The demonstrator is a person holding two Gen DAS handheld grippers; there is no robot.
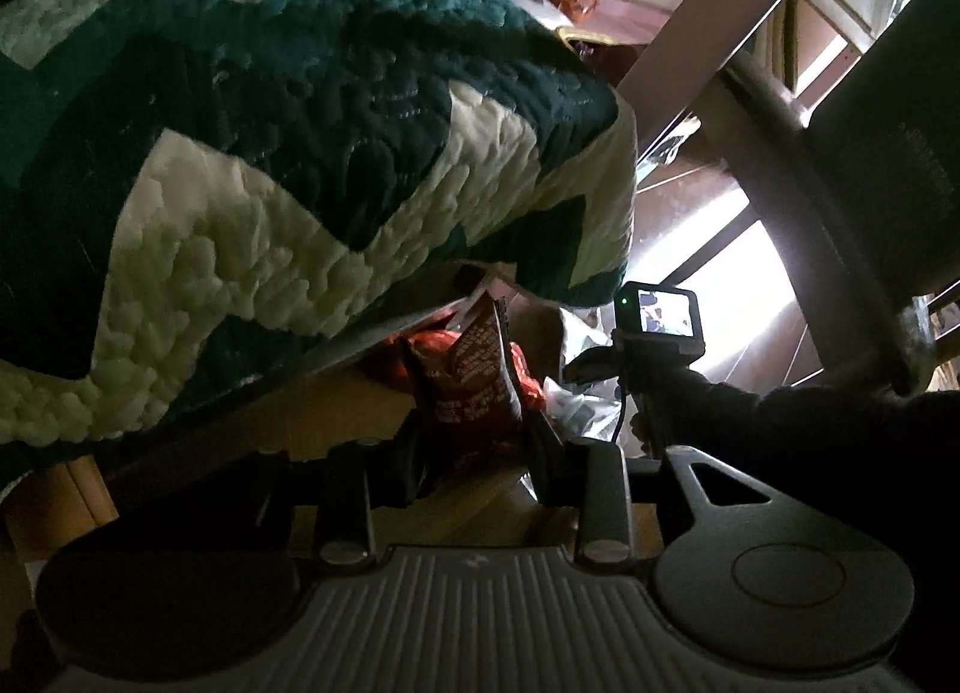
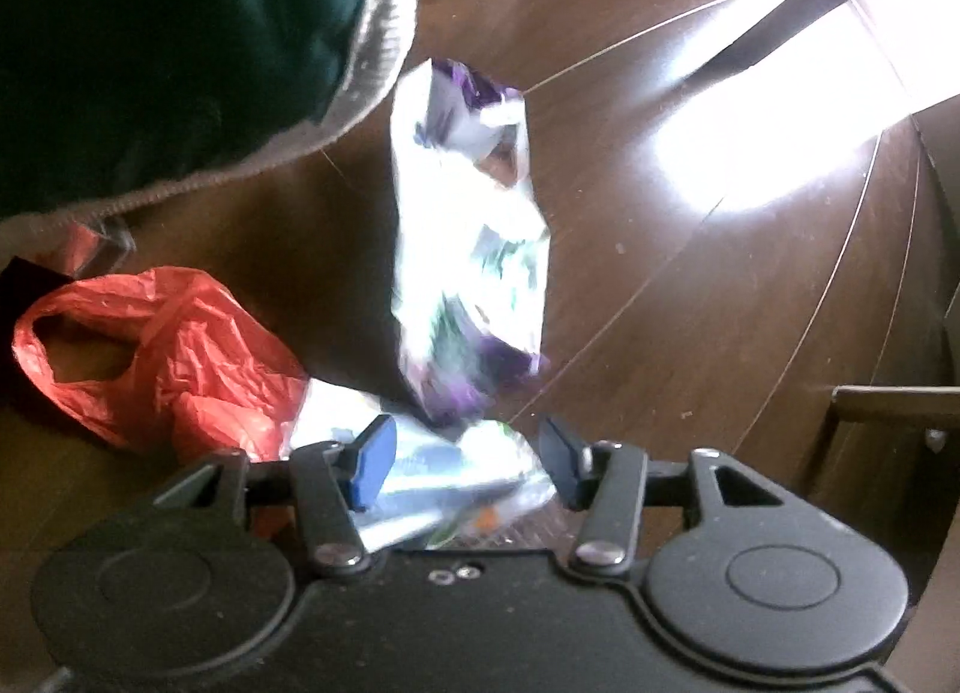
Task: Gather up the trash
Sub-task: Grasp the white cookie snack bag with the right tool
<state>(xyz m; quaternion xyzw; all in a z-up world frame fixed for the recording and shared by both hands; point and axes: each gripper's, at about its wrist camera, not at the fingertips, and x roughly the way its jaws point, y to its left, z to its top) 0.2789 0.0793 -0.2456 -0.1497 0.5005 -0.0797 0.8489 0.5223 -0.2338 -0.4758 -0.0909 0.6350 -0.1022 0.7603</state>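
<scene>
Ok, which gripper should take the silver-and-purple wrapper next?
Right, probably. The right gripper stands open with the silver-and-purple wrapper just ahead of its fingers, while the left gripper is already shut on a brown snack bag.

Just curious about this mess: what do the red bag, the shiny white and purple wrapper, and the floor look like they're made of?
Red bag: thin plastic film, going by its fine crinkles and cut-out handle loop. White and purple wrapper: probably glossy plastic or foil-lined snack packaging; it glares brightly, though motion blur leaves this open. Floor: dark polished wood or wood-look planks, with thin seam lines and mirror-like window glare.
</scene>
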